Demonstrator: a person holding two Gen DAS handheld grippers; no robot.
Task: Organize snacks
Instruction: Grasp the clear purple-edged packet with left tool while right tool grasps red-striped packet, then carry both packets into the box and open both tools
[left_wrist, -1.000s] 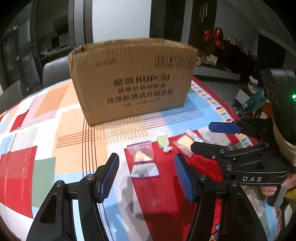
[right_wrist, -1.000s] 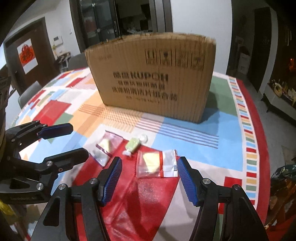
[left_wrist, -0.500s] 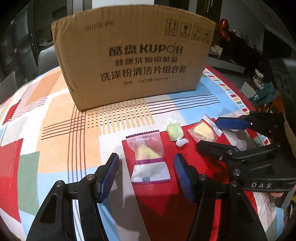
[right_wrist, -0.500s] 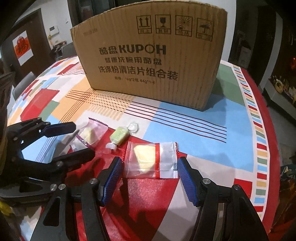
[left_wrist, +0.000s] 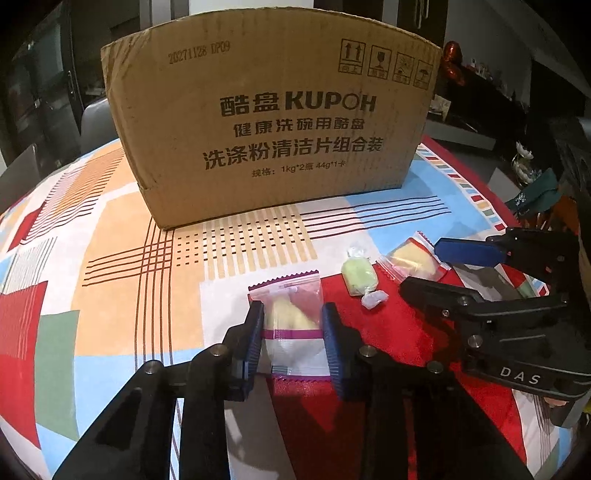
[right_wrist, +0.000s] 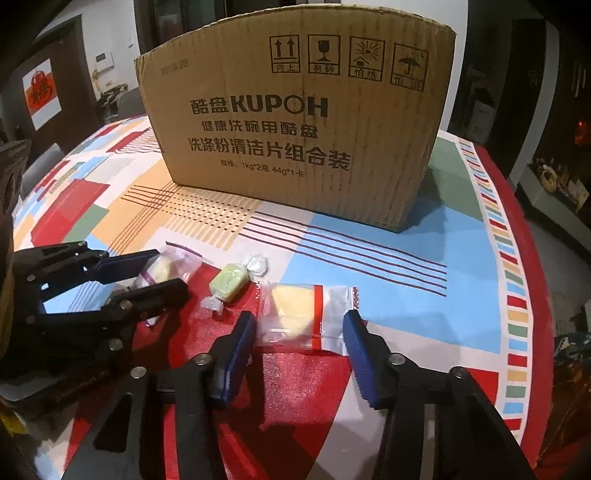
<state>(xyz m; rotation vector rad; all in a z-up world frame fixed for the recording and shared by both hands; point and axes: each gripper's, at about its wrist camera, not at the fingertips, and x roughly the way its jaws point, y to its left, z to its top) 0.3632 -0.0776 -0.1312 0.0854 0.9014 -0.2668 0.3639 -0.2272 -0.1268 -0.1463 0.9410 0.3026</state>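
The left gripper (left_wrist: 292, 332) is clenched on a purple-edged packet (left_wrist: 291, 314), its blue pads pressed against both long sides of the clear wrapper, which lies flat on the tablecloth (left_wrist: 110, 295) with a pale yellow snack inside. The right gripper (right_wrist: 299, 354) stands released, its pads spread to either side of a red-edged packet (right_wrist: 306, 310) that holds a yellow square; the left pad sits just beside the wrapper's edge, the right pad near its sealed end, though whether either touches cannot be told. Between the two packets lies a green candy (right_wrist: 229, 282) in a twisted clear wrapper, tilted on the red patch of the cloth, near both but touching neither. In the left wrist view the right gripper enters from the right, with the red-edged packet between its fingers. Farther back, a cardboard box (left_wrist: 273, 122) printed "KUPOH" stands upright on the cloth, well apart from the snacks, its printed face toward the cameras. Dark cabinets and a grey chair (left_wrist: 96, 122) show dimly behind the table.
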